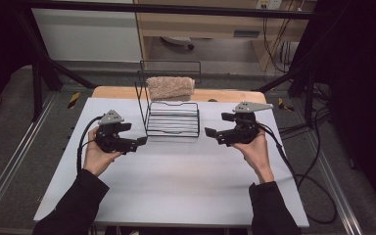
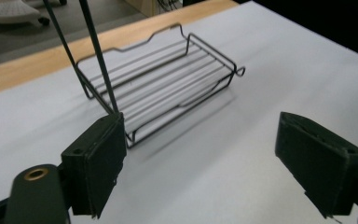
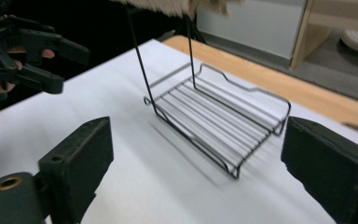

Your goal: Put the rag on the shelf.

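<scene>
Here I hold my left claw [image 1: 139, 142] and right claw [image 1: 210, 133] spread and empty either side of the wire rack [image 1: 173, 119] mid-desk, judging it light, stiff, best pinched by its thin rim wires.

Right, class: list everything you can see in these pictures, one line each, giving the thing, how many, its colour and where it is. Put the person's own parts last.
Black wire rack with a tall frame: one, black, standing on the sheet at the middle of the table, between the two grippers.
Fluffy beige towel: one, beige, draped over the top bar of the rack's frame.
White sheet over the table: one, white, covering most of the top.
Wooden table edge: one, light brown, showing beyond the sheet.
Left gripper: one, black, left of the rack, jaws open, nothing between them.
Right gripper: one, black, right of the rack, jaws open, nothing between them.
Dark sleeves: two, at the bottom edge.
</scene>
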The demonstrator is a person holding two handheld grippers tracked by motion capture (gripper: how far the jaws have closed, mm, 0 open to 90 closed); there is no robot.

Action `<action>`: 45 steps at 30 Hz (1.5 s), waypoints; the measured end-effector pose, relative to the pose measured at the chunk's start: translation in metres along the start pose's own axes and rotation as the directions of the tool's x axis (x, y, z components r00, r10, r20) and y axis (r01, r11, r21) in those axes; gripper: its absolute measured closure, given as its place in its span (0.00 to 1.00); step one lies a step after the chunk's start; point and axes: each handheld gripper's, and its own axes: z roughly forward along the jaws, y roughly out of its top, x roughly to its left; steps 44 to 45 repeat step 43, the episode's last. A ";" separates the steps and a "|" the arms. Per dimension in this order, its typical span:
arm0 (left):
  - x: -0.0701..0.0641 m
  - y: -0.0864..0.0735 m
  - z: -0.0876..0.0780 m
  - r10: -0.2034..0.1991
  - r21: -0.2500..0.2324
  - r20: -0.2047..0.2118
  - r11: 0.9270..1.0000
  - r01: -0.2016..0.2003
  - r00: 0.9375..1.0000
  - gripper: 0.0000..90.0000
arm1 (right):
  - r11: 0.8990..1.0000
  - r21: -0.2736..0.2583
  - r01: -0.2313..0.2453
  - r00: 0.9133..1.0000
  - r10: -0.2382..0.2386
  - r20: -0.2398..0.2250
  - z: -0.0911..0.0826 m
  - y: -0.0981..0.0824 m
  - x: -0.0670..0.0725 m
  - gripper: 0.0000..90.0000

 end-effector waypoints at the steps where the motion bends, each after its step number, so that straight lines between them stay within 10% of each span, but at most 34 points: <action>1: 0.001 -0.005 0.000 -0.006 0.004 0.001 1.000 0.006 1.000 0.17 | 1.000 0.010 -0.006 1.000 0.006 0.002 -0.001 -0.005 -0.002 0.07; 26: 0.024 -0.105 -0.019 -0.062 0.039 -0.023 0.997 0.063 0.998 0.10 | 0.991 0.084 -0.102 0.994 0.098 0.053 -0.042 -0.130 -0.032 0.01; 45: 0.024 -0.129 -0.026 -0.085 0.037 -0.025 0.996 0.086 0.996 0.11 | 0.983 0.114 -0.145 0.988 0.138 0.069 -0.058 -0.168 -0.039 0.01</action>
